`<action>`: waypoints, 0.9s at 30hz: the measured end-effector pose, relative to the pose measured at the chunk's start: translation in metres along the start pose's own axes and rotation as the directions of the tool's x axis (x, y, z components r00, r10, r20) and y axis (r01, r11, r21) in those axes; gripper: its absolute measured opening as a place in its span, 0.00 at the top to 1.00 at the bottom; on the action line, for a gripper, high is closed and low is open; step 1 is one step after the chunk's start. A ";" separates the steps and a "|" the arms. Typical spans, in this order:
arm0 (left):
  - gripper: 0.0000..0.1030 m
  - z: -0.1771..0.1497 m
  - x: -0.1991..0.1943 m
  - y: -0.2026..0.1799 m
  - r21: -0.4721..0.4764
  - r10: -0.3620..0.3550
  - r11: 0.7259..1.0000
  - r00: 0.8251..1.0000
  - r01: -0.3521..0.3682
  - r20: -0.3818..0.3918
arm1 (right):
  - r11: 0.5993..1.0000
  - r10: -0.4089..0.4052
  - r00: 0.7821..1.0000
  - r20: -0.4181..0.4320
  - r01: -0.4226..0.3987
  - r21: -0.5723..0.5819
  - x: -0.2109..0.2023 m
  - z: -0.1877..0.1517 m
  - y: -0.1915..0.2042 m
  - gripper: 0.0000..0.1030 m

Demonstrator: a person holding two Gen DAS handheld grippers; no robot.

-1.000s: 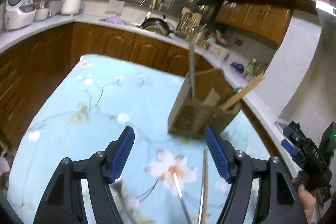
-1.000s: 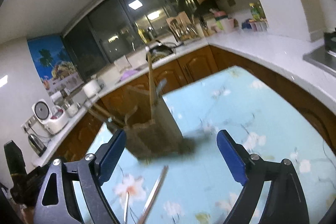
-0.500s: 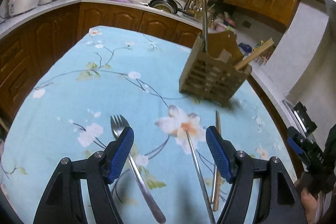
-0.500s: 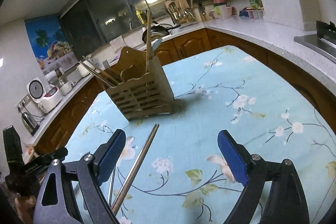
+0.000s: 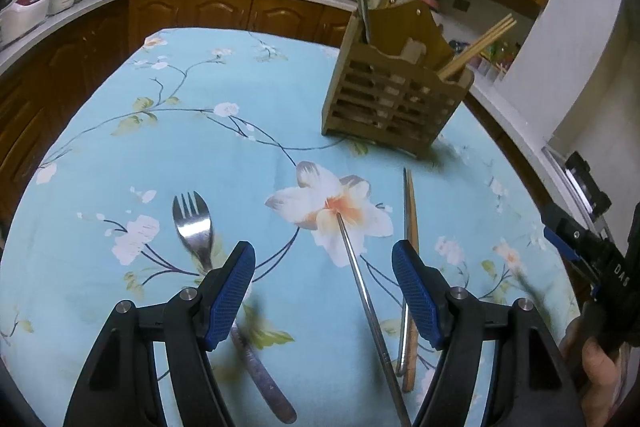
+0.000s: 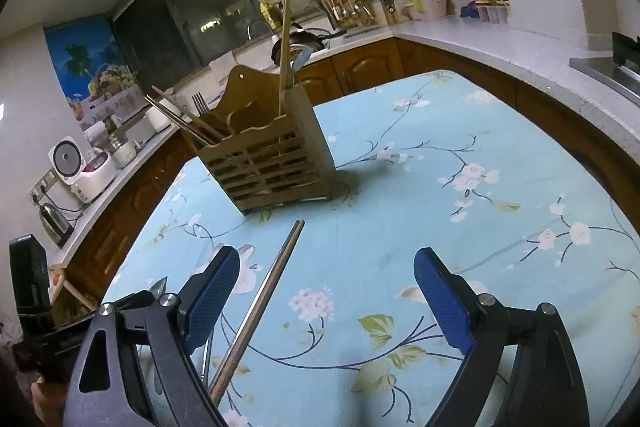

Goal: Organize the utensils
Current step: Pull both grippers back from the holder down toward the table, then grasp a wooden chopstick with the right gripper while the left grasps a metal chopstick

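Wooden and slatted, the utensil holder (image 5: pixel 394 99) stood upright on the far part of a table covered by a blue floral cloth (image 5: pixel 224 163). It already held a few wooden chopsticks (image 5: pixel 478 47) leaning out of one end compartment, and, in the right wrist view, a fork (image 6: pixel 200 105) standing among chopsticks at the other end. I could not tell exactly which compartment each piece sat in.

On the cloth, nearer the person, lay 1 metal fork (image 5: pixel 196 231) with its tines pointing toward the holder, its handle passing under the left gripper (image 5: pixel 322 267). Beside it to the right lay 1 thin metal chopstick (image 5: pixel 360 287), and just beyond that a pair of chopsticks (image 5: pixel 410 251) lying close together.

Both tools hovered above the cloth with nothing between their blue pads. The left gripper stood wide apart over the thin metal chopstick. The right gripper (image 6: pixel 326 277) was spread wide as well, with the pair of chopsticks running past its left finger (image 6: pixel 210 291).
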State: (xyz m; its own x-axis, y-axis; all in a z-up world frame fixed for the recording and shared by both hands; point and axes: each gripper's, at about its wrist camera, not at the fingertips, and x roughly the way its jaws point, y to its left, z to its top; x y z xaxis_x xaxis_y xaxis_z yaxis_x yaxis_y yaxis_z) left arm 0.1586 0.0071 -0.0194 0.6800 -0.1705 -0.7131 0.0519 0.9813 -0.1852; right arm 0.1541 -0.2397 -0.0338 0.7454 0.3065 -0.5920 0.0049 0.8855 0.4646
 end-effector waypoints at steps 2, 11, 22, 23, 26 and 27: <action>0.33 0.003 0.008 -0.004 0.006 0.007 1.000 1.000 -0.007 -0.017 | 1.000 -0.003 1.000 -0.008 0.002 -0.007 0.004 0.000 0.001 0.17; 0.43 0.008 0.052 -0.018 0.049 0.019 0.999 0.994 -0.014 -0.103 | 1.000 0.015 0.993 -0.121 -0.017 -0.015 0.043 0.000 0.008 0.56; 0.87 0.009 0.081 -0.014 0.132 0.058 0.991 0.988 -0.038 -0.144 | 0.998 0.014 0.962 -0.272 -0.032 -0.060 0.115 0.001 0.031 0.73; 0.87 0.010 0.082 -0.011 0.117 0.041 0.993 0.988 -0.024 -0.151 | 0.997 0.009 0.958 -0.285 -0.028 -0.065 0.121 0.001 0.033 0.74; 0.88 0.014 0.082 -0.006 0.074 0.012 0.997 0.985 0.001 -0.173 | 0.995 -0.021 0.955 -0.296 -0.008 -0.096 0.134 0.002 0.038 0.78; 0.86 0.015 0.082 -0.005 0.059 -0.001 0.998 0.984 0.011 -0.176 | 0.994 -0.029 0.953 -0.300 -0.003 -0.106 0.136 0.004 0.040 0.78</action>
State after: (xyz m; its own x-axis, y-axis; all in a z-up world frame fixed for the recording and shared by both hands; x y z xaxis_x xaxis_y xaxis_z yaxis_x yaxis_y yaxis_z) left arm 0.2249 -0.0103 -0.0664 0.5406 -0.1842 -0.8209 0.1026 0.9829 -0.1530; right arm 0.2579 -0.1645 -0.0932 0.5107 0.3709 -0.7757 -0.0675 0.9167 0.3939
